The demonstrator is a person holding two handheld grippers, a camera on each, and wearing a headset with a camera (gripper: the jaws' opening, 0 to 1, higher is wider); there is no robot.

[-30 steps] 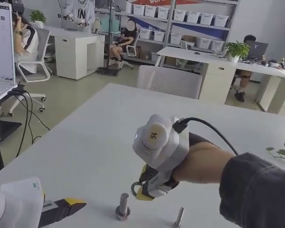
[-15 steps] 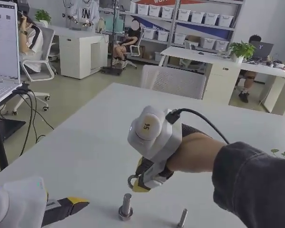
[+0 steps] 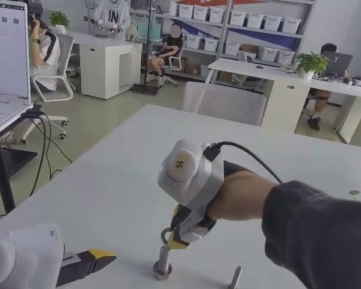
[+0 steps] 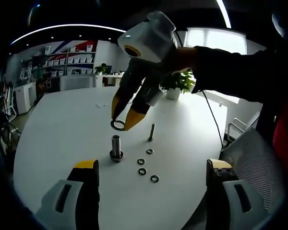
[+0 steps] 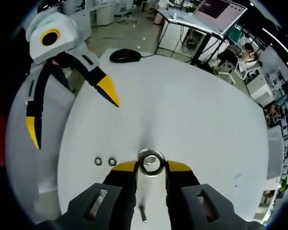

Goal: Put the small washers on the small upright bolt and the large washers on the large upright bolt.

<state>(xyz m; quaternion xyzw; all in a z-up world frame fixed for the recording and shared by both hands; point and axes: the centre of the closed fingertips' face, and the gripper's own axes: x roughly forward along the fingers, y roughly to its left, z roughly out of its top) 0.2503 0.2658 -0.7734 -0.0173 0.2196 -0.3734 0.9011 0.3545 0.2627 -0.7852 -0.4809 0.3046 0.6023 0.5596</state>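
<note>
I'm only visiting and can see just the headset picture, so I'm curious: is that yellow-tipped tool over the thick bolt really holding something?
Observer: Yes. The right gripper view shows a large washer pinched between the yellow tips of the right gripper.
Visitor: Are there more rings anywhere?
Observer: The left gripper view shows four small washers lying on the table, beside the large bolt and near the small bolt.
Visitor: And the other tool?
Observer: In its own view the left gripper has its jaws wide apart, with nothing between them.
</note>
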